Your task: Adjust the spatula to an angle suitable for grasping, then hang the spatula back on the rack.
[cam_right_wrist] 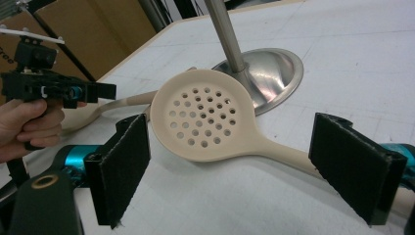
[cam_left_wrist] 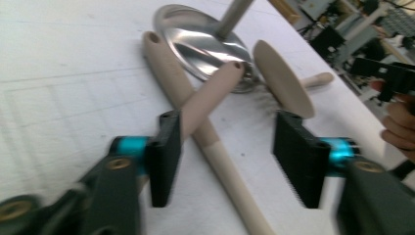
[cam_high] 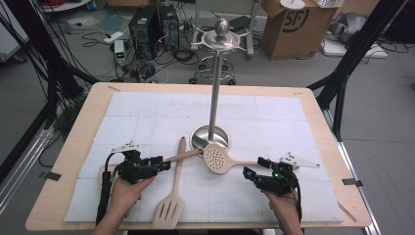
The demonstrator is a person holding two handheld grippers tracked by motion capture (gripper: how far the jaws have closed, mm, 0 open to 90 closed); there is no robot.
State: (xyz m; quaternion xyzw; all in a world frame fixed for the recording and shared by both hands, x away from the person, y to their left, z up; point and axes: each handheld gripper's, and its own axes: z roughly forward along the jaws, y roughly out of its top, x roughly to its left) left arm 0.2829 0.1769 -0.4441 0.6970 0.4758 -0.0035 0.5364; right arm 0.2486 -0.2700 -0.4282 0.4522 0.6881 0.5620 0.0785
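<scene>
Jaws wide on both grippers: right gripper (cam_right_wrist: 244,171) straddles the cream perforated skimmer (cam_right_wrist: 205,117), left gripper (cam_left_wrist: 235,156) straddles a crossed wooden handle (cam_left_wrist: 205,98).

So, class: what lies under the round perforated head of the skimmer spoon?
The skimmer spoon has its head's far edge resting on the rim of the steel stand base; the near part lies over the white mat. The holes show too little to tell more.

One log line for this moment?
left tool: open, astride beige wooden handle | right tool: open, astride beige perforated skimmer | nothing lifted
</scene>
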